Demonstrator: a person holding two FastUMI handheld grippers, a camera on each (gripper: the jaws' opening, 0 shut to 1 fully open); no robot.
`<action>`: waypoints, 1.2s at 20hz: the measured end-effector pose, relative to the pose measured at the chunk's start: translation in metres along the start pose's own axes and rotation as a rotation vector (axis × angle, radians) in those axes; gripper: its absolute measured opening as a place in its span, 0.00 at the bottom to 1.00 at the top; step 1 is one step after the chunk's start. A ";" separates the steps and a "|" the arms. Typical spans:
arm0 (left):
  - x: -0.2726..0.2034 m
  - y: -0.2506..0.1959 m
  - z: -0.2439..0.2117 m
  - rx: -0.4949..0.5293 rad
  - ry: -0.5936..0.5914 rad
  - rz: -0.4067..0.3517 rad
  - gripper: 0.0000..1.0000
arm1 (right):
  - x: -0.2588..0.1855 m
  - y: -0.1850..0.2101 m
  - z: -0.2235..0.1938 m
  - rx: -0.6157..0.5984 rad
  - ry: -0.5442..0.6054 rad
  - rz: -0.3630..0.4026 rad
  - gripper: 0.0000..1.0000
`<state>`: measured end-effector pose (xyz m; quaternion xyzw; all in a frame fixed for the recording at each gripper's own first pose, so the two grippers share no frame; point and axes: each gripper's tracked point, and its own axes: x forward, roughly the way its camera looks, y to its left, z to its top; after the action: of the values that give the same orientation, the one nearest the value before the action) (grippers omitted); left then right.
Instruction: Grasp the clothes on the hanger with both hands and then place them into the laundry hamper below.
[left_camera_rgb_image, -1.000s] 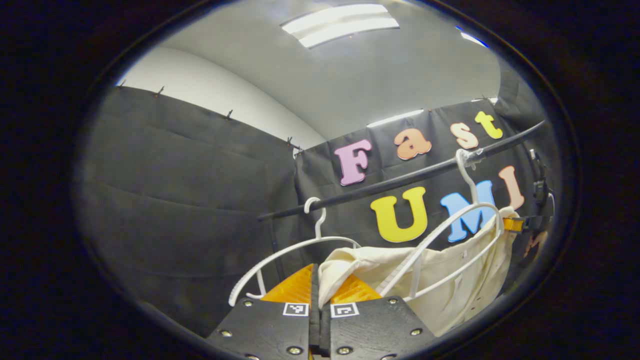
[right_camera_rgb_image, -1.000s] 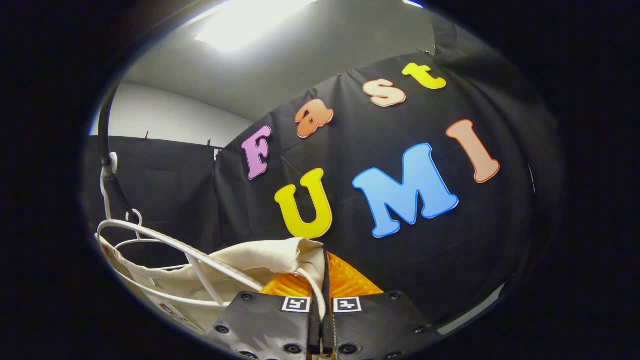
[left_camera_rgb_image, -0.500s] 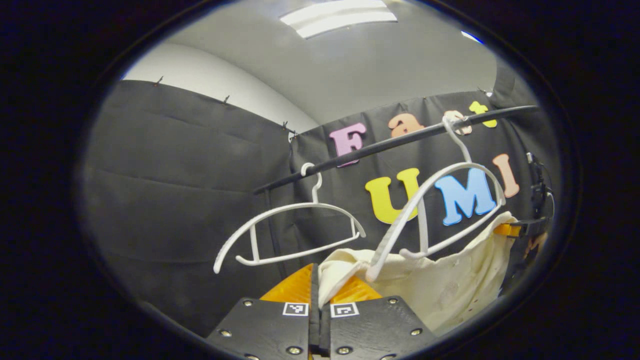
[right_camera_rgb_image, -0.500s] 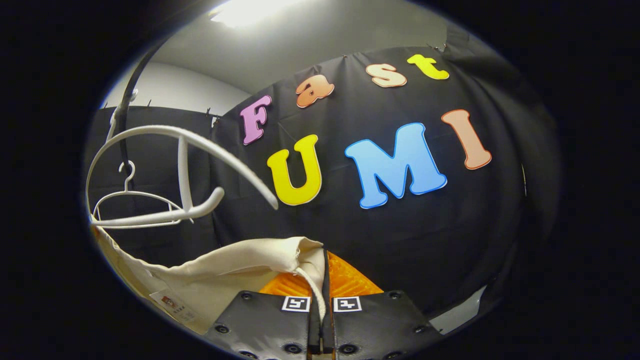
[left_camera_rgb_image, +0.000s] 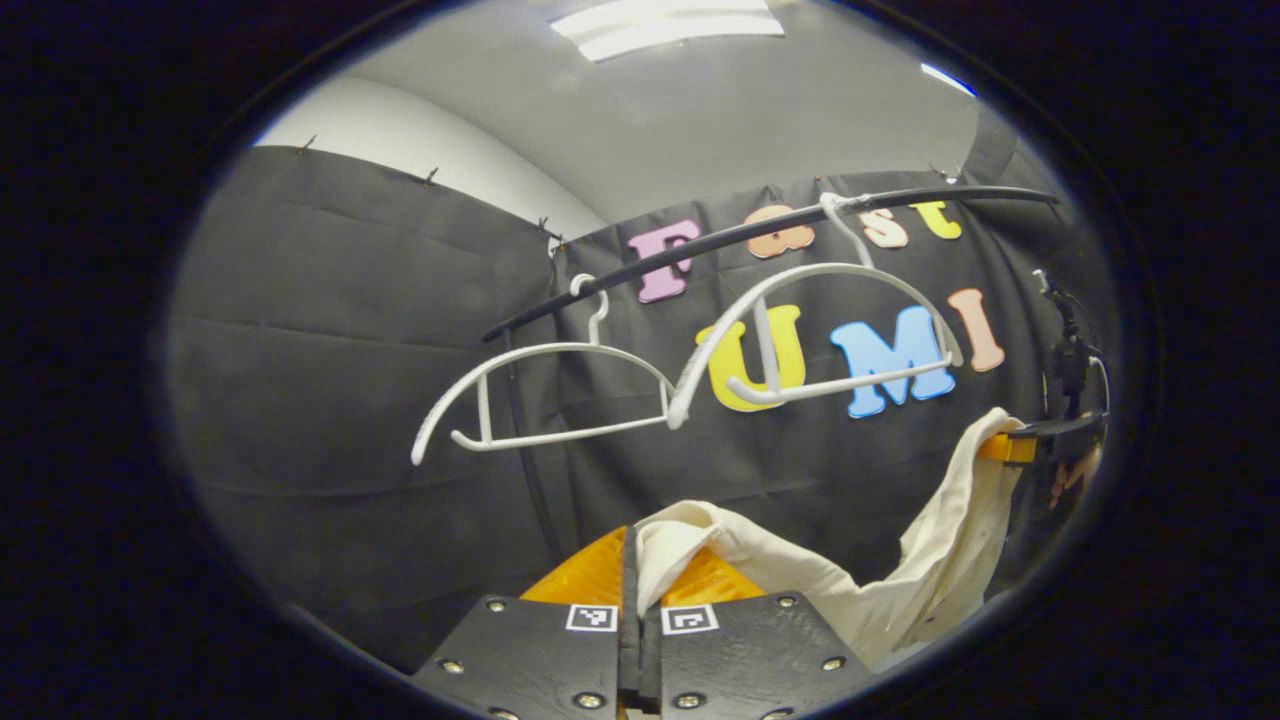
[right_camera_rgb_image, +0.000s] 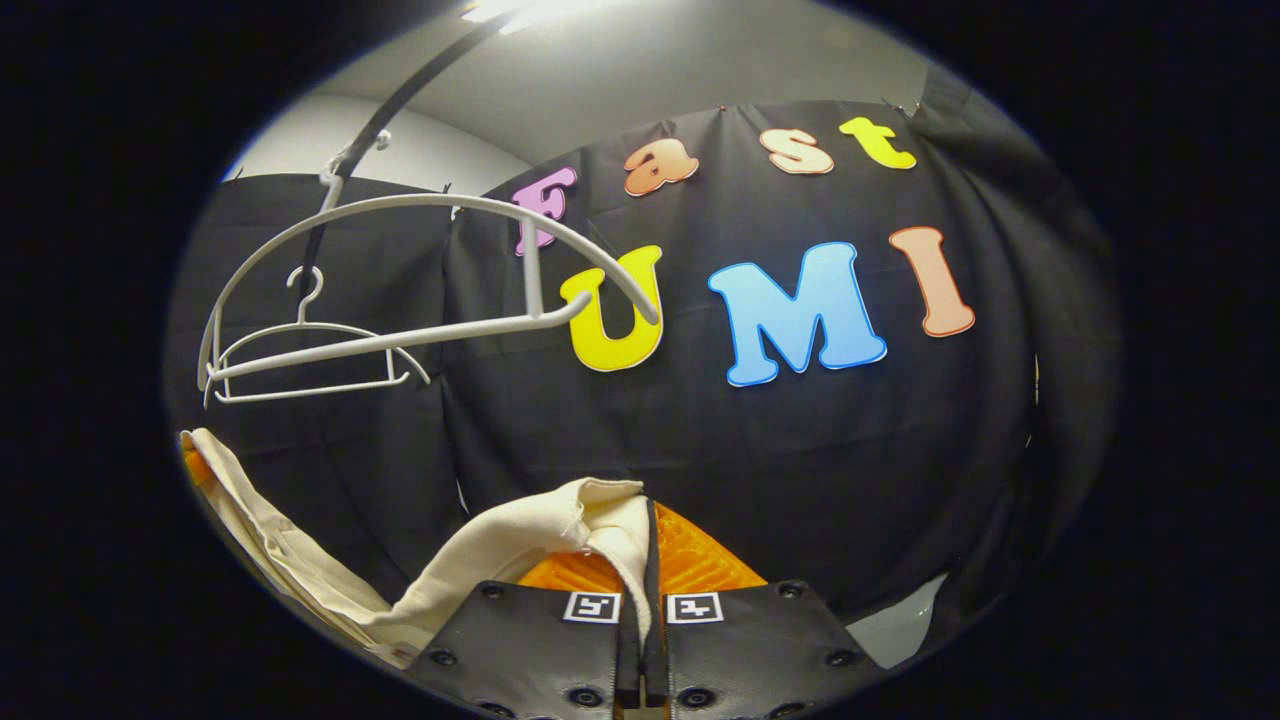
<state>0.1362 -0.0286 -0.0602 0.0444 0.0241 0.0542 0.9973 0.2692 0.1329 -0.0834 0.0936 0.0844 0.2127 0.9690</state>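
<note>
Clothes (left_camera_rgb_image: 880, 590): we are pinching one cream garment in two grippers.
Left gripper (left_camera_rgb_image: 631, 570) and right gripper (right_camera_rgb_image: 650, 560) are each clamping closed on an edge; two white hangers (left_camera_rgb_image: 545, 395) are dangling at 12 o'clock.

Two bare white plastic hangers, a nearer hanger (left_camera_rgb_image: 815, 330) and a farther hanger (left_camera_rgb_image: 545, 400), dangle from the black metal rail (left_camera_rgb_image: 760, 232) overhead, well above the cream fabric garment (left_camera_rgb_image: 900, 590) that sags between the left gripper (left_camera_rgb_image: 630, 575) and the right gripper (right_camera_rgb_image: 650, 555), each with its jaws pressed on a fold of the cloth. Between hangers and garment the space is open, backed by the black cloth booth wall (right_camera_rgb_image: 800, 470). The hanging hangers and rail obstruct any upward path.
</note>
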 end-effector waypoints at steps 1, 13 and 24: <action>-0.002 -0.005 0.000 -0.007 0.000 -0.028 0.00 | -0.008 0.009 -0.001 -0.004 0.001 0.007 0.03; -0.035 -0.063 -0.014 -0.152 -0.023 -0.314 0.01 | -0.103 0.122 -0.034 0.048 0.048 0.075 0.00; -0.053 -0.108 -0.136 -0.152 0.118 -0.456 0.01 | -0.119 0.140 -0.165 0.027 0.246 0.039 0.04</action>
<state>0.0879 -0.1296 -0.2034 -0.0406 0.0878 -0.1679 0.9811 0.0731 0.2310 -0.1982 0.0816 0.2037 0.2403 0.9456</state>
